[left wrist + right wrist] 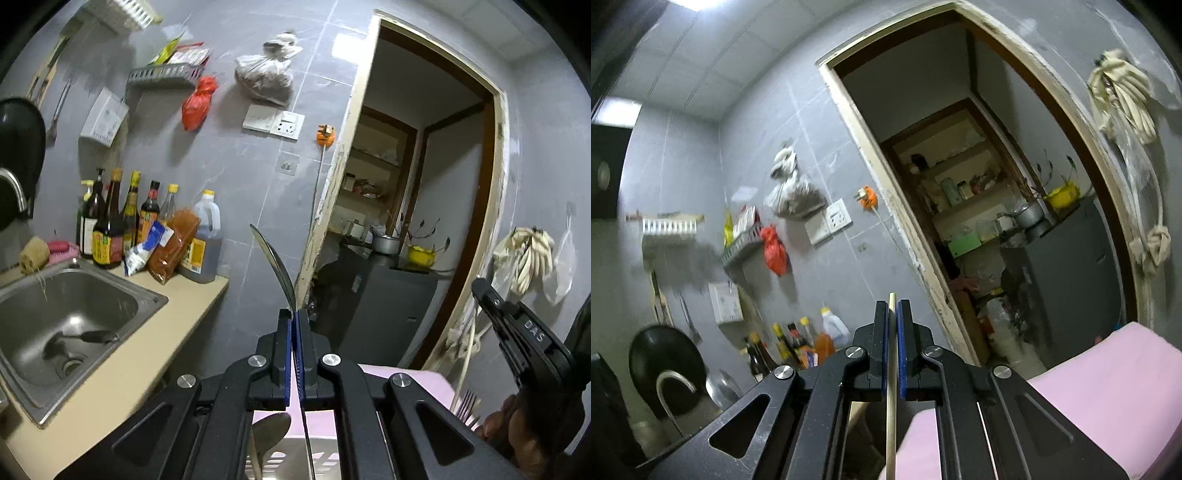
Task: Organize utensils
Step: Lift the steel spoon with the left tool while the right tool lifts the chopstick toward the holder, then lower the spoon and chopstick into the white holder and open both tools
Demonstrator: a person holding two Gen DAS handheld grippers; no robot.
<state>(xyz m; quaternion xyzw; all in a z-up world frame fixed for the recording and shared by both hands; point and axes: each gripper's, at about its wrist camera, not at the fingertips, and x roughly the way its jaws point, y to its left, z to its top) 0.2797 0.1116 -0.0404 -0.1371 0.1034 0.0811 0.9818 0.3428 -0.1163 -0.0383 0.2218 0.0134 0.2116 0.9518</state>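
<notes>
In the left wrist view my left gripper (294, 314) is shut on a thin metal utensil (275, 264); its curved, spoon-like end rises above the blue pads and its slim handle runs down below them. Beneath it is a pink utensil holder (413, 376) with another spoon (269, 430) and a fork (467, 404) in it. At the right edge of that view is the black body of the right gripper (517, 332), held by a hand (509, 424). In the right wrist view my right gripper (893, 304) is shut on a pale wooden chopstick (891, 387), beside the pink holder (1108, 387).
A steel sink (147, 299) at the left has a dark ladle (92, 336) lying in it. Sauce bottles (110, 229) and packets crowd the counter's back edge. An open doorway (424, 221) is ahead, with a dark cabinet (388, 302) inside. Bags and racks hang on the grey tiled wall.
</notes>
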